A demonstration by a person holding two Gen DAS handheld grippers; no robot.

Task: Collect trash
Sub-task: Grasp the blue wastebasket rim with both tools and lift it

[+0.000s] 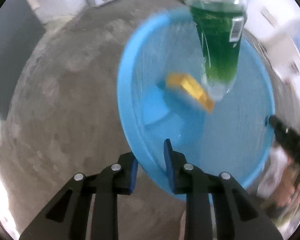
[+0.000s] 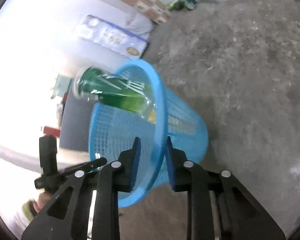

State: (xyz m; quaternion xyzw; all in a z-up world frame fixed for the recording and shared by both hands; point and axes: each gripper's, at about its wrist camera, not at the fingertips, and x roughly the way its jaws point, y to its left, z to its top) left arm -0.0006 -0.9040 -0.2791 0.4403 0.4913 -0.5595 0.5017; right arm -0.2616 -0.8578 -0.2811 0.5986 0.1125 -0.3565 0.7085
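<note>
The left gripper [image 1: 151, 163] held the near rim of the blue basket [image 1: 130, 92], one pad outside the wall and one inside, the jaws narrowed onto the plastic. The right gripper [image 2: 152, 161] clamped the rim of the same basket [image 2: 187, 128] in the same way, with the mesh wall between its pads. In the left wrist view the right gripper's black tip [image 1: 278, 125] met the far rim, opposite the left one.

The basket was tilted, its mouth turned toward the left wrist camera, over the grey concrete floor [image 1: 66, 92]; whether its base touched the floor could not be told through the blur. A clear plastic bottle [image 1: 220, 46] with a green label pointed neck-first into the mouth, its body still above the rim. A yellow box [image 1: 190, 89] lay inside, near the basket's bottom.

Beyond the basket a printed flat carton [image 2: 112, 37] leaned at the floor's edge against a white wall, and more green litter [image 2: 182, 0] lay farther off.
</note>
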